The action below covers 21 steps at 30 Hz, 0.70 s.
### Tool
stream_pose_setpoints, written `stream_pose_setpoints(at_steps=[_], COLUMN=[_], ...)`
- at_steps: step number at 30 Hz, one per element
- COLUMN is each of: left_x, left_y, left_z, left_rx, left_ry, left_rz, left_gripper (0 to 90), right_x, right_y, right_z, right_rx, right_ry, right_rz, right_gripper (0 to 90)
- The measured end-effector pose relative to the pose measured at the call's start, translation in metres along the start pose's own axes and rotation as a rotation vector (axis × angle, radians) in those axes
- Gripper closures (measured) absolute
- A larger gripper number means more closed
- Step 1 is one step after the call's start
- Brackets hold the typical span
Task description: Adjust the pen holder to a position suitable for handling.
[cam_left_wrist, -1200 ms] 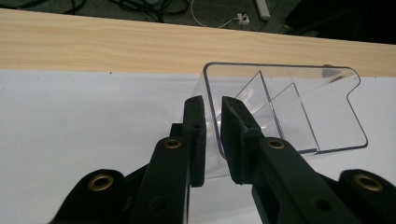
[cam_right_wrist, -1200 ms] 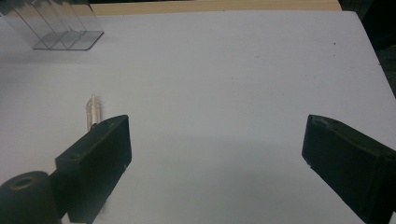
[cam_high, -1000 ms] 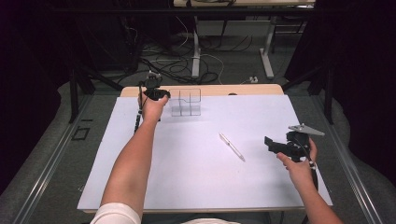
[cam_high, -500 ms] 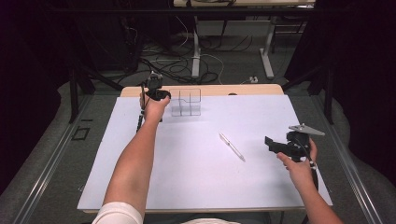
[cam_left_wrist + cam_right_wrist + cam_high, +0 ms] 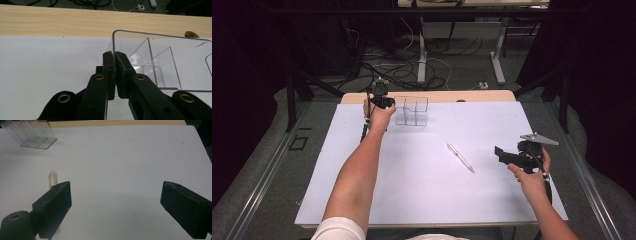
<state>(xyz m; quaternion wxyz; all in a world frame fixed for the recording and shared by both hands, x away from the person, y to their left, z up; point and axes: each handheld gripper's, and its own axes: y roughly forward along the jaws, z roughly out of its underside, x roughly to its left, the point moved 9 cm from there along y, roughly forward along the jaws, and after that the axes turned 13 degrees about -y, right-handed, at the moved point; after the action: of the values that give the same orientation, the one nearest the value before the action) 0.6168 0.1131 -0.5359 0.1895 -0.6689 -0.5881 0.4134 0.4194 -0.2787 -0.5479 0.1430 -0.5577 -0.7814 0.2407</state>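
Left gripper view puts us right at the clear plastic organizer [image 5: 160,62]: our left gripper [image 5: 115,72] has just been closing its jaws, and they now pinch the near corner wall of that box between them, with the thin clear edge running up out of the gap. High view shows the same hand at the far left part of the tabletop [image 5: 412,180], near the wooden far edge, where the organizer [image 5: 411,110] stands upright on the white sheet just beside the left gripper [image 5: 383,102]. Compared with a second ago the arm has barely shifted; the change is in the grip alone, so we judge that the box is now secured and can be dragged or steadied

Our right gripper [image 5: 507,156] hangs near the right edge of the tabletop with its jaws spread wide and nothing between them. The pen [image 5: 460,157] lies flat on the sheet, toward the middle and left of that gripper, untouched. In the right gripper view the pen [image 5: 52,178] pokes out past one jaw, so we judge it the likely next pick
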Motion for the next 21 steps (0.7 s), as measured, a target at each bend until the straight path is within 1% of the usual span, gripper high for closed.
stream_pose_setpoints(at_steps=[1,2,3,6,7,8,11,13,14,16,17,19,20,21], left_x=[0.0,0.0,0.001,0.001,0.001,0.002,0.001,0.002,0.002,0.002,0.001,0.0,0.0,-0.002], left_y=[0.0,0.0,-0.001,-0.002,-0.002,-0.004,-0.005,-0.008,-0.009,-0.01,-0.011,-0.014,-0.014,-0.017], left_z=[0.0,0.0,0.0,0.0,0.0,0.001,0.002,0.004,0.004,0.006,0.006,0.008,0.008,0.01], left_rx=[0.0,0.0,0.003,0.004,0.001,0.019,0.028,0.041,0.046,0.052,0.055,0.059,0.059,0.071], left_ry=[-0.013,-0.013,-0.027,-0.03,-0.039,-0.058,-0.065,-0.082,-0.084,-0.091,-0.095,-0.097,-0.097,-0.092], left_rz=[0.001,0.001,-0.009,-0.019,-0.021,-0.027,-0.03,-0.029,-0.03,-0.034,-0.033,-0.036,-0.036,-0.036], left_gripper=[88.0,88.0,88.0,88.3,88.3,88.3,88.3,88.3,88.4,88.5,88.5,88.6,88.6,88.5], right_x=[-0.001,0.0,0.0,-0.001,0.0,-0.001,0.0,-0.001,0.0,0.001,0.0,0.001,0.0,0.0], right_y=[0.002,0.0,0.0,0.0,0.0,0.0,0.0,0.001,0.001,0.0,0.001,0.001,0.0,0.001], right_z=[-0.001,0.0,0.0,0.001,0.001,0.001,0.001,0.001,0.001,0.001,0.0,0.0,0.001,0.001], right_rx=[-0.017,0.003,0.003,0.003,0.006,0.005,0.005,0.003,0.005,0.007,-0.002,0.0,0.006,0.006], right_ry=[-0.001,-0.002,0.0,0.003,0.013,0.012,0.011,0.002,-0.004,0.008,0.009,0.009,-0.001,-0.001], right_rz=[0.011,-0.004,-0.006,-0.005,-0.005,-0.004,-0.004,-0.003,-0.006,-0.004,0.004,0.003,-0.006,-0.006], right_gripper=[9.8,9.8,9.9,9.9,9.9,9.9,10.0,10.0,10.0,10.0,10.0,10.0,10.0,10.0])
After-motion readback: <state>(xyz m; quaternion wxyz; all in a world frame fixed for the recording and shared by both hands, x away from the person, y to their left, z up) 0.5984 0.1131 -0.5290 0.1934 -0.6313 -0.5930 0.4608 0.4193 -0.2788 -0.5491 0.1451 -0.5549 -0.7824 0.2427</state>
